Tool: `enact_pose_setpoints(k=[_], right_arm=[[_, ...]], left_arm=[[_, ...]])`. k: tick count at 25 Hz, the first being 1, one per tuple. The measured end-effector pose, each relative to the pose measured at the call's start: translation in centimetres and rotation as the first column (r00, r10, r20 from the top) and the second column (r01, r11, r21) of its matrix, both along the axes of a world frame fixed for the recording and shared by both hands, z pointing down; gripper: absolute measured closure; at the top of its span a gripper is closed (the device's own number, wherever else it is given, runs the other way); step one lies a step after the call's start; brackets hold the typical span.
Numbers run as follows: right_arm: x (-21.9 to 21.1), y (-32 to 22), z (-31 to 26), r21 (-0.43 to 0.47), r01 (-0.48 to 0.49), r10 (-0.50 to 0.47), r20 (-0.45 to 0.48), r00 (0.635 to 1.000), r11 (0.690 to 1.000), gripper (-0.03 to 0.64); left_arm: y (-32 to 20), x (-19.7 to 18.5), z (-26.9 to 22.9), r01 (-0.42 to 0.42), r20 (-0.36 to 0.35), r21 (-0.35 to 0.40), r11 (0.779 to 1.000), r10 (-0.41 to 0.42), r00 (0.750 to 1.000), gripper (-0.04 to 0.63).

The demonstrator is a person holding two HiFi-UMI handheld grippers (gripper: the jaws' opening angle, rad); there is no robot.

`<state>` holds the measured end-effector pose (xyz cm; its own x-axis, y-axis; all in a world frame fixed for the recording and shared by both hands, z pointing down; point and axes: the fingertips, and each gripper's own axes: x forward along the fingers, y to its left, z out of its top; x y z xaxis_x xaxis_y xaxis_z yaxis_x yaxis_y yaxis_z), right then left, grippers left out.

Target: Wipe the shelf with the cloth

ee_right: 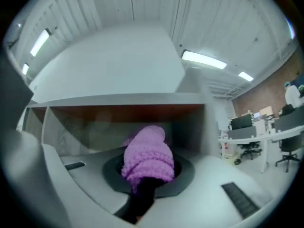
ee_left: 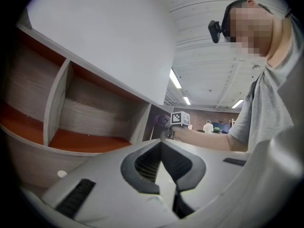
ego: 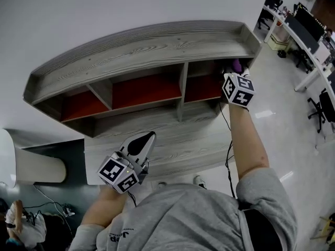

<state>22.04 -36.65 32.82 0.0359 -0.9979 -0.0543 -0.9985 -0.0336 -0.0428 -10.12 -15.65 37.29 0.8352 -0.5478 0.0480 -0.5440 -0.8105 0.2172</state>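
Purple and knitted, the bunched cloth (ee_right: 147, 158) is clamped between the jaws of the right gripper (ee_right: 144, 184). The jaws are closed on its lower end, so the rest bulges out ahead of them. The cloth is held up inside the rightmost compartment of the grey wood-grain wall shelf (ego: 141, 51), near that compartment's upper right corner in the head view. Whether it is pressed against a panel cannot be told. Three open compartments are seen in the shelf, divided by upright grey partitions and lined in part with reddish-orange surfaces. The left gripper (ego: 149, 137) is held lower, in front of the plain grey board beneath the compartments and well apart from the right one. Its tips are pointed up toward the middle compartment, and its jaws are brought fully together with nothing between them. A grey sweatshirt (ego: 199, 218) is worn by the person, and white desks (ego: 306, 35) are seen at the far right.
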Motion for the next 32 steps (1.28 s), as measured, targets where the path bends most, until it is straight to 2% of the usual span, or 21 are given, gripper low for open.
enact_pose_setpoints(k=[2,4,8,10,13,17,20,23,26,28,30,32], right_arm=[[2.3,1.1,0.1,0.005,-0.057,0.057,0.019,0.998,0.998,0.551],[2.7,1.6,-0.8,0.034,-0.078,0.077,0.025,0.997,0.996,0.551],[3.0,1.3,-2.5,0.068,-0.095,0.084,0.147,0.986,0.993,0.555],[2.5,1.4,-2.8,0.071,-0.085,0.073,0.157,0.985,0.994,0.557],[-0.1,1.2,-3.2,0.065,-0.017,0.010,0.105,0.994,0.998,0.557],[-7.6,0.4,-3.1,0.050,0.154,-0.152,-0.037,0.988,0.987,0.557],[-13.7,0.2,-3.1,0.038,0.296,-0.284,-0.182,0.941,0.954,0.557],[-16.6,0.3,-3.1,0.032,0.362,-0.339,-0.283,0.897,0.931,0.557],[-16.6,0.3,-2.9,0.018,0.384,-0.358,-0.324,0.876,0.923,0.555],[-15.1,0.5,-2.5,0.000,0.367,-0.348,-0.317,0.882,0.930,0.554],[-11.3,1.0,-1.7,-0.024,0.290,-0.287,-0.251,0.925,0.957,0.554],[-6.0,1.6,-0.7,-0.049,0.170,-0.176,-0.164,0.971,0.984,0.554]], left_arm=[[0.3,0.8,0.0,-0.004,-0.004,0.000,1.000,0.004,1.000,0.569],[0.6,1.5,0.0,-0.007,-0.007,-0.003,1.000,0.007,1.000,0.569],[1.0,2.5,-0.3,-0.009,-0.010,-0.002,1.000,0.009,1.000,0.569],[1.3,2.6,-0.5,-0.009,-0.008,0.002,1.000,0.009,1.000,0.569],[1.4,2.4,-0.8,-0.004,-0.003,0.009,1.000,0.004,1.000,0.569],[1.5,1.5,-0.7,0.012,-0.002,0.012,1.000,-0.012,1.000,0.569],[1.5,0.8,-0.9,0.025,-0.003,0.014,1.000,-0.025,1.000,0.569],[1.4,0.2,-1.1,0.033,-0.007,0.016,0.999,-0.033,0.999,0.569],[1.3,0.0,-1.1,0.035,-0.009,0.019,0.999,-0.035,0.999,0.569],[1.2,0.1,-1.0,0.036,-0.012,0.018,0.999,-0.036,0.999,0.569],[1.2,0.3,-1.0,0.032,-0.018,0.015,0.999,-0.031,0.999,0.569],[1.2,0.6,-1.0,0.025,-0.022,0.016,1.000,-0.024,0.999,0.569]])
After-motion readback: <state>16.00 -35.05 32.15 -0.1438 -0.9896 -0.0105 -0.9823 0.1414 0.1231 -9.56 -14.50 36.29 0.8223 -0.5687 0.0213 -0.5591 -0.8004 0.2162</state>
